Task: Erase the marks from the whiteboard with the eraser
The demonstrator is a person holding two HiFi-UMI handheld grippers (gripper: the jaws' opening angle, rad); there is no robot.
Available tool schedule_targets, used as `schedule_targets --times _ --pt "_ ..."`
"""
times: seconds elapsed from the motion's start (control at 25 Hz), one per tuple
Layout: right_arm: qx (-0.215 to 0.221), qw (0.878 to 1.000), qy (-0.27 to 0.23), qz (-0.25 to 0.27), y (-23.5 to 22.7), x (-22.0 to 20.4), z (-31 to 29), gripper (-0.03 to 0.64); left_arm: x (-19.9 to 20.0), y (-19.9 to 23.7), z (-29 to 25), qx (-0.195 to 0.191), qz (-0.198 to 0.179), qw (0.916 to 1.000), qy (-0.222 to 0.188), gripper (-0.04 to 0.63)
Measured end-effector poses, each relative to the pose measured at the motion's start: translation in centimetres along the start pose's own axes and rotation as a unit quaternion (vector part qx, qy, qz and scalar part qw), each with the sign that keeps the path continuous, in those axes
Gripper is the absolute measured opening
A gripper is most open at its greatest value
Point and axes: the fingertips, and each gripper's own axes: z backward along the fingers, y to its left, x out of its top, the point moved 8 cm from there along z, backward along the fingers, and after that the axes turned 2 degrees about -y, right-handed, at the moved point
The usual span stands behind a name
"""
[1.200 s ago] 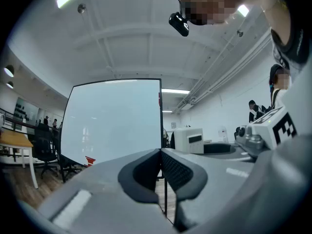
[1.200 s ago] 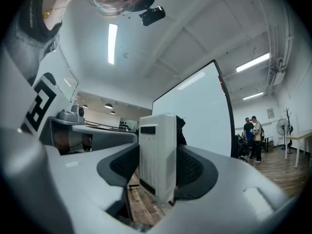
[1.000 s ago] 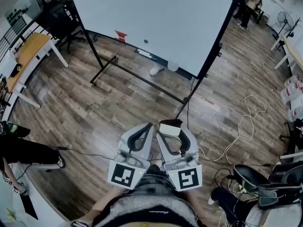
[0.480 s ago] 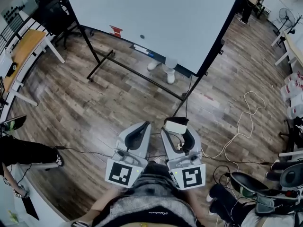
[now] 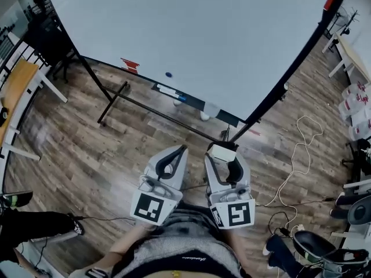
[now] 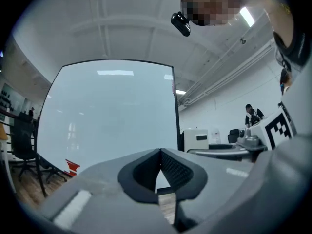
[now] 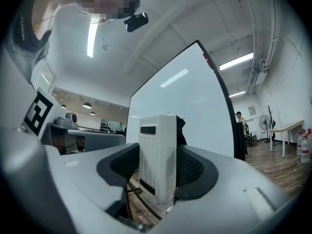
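Clasping eraser (image 7: 157, 152), right gripper (image 5: 223, 155) faces whiteboard (image 5: 203, 39) bottom edge

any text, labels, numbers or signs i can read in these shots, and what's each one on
No readable words or numbers anywhere.
On the left gripper and the right gripper: square black-and-white markers, patterns only, no letters.
On the eraser: a dark label, too blurred to read.
On the whiteboard: red marks near its lower edge, too small to read.
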Motion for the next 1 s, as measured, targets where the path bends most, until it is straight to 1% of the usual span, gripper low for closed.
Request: schedule_targets --times 0.16,0.28,0.44,0.52,0.64,0.76,0.92,1.0 --pt "-0.017 1.000 0.002 0.006 0.6 -0.4 -9.0 0.229 1.2 7.3 -5.4 -0.042 -0.010 0.9991 -0.001 0.003" --pt "-0.032 0.999 -0.004 -0.005 1.1 -0.8 -14.5 0.229 1.4 12.0 -8.4 -0.068 -0.007 0.9977 0.007 0.003" --pt "-0.052 0.999 0.004 -0.003 1.9 -1.7 -19.5 0.229 1.2 17.0 -10.8 -0.090 -0.007 0.9958 0.010 0.003" --pt "-0.067 0.998 0.007 -0.004 1.9 -2.2 -20.9 0.229 1.0 18.7 -11.5 -0.102 0.002 0.9948 0.008 0.003" --pt "-0.074 0.997 0.018 -0.005 2.2 -2.4 -22.1 0.229 0.6 20.3 -12.5 -0.116 0.013 0.9931 0.007 0.003" --pt "-0.075 0.997 0.028 0.007 2.2 -2.3 -22.5 0.229 0.1 21.1 -13.7 -0.127 0.018 0.9917 0.006 0.003" --pt "-0.099 0.994 0.035 0.011 0.7 -2.1 -22.0 0.229 -0.3 20.1 -15.4 -0.157 0.017 0.9874 0.006 0.003" --pt "-0.111 0.993 0.034 0.015 -0.5 -1.7 -21.7 0.229 -0.1 19.0 -16.2 -0.170 0.026 0.9850 0.008 0.003"
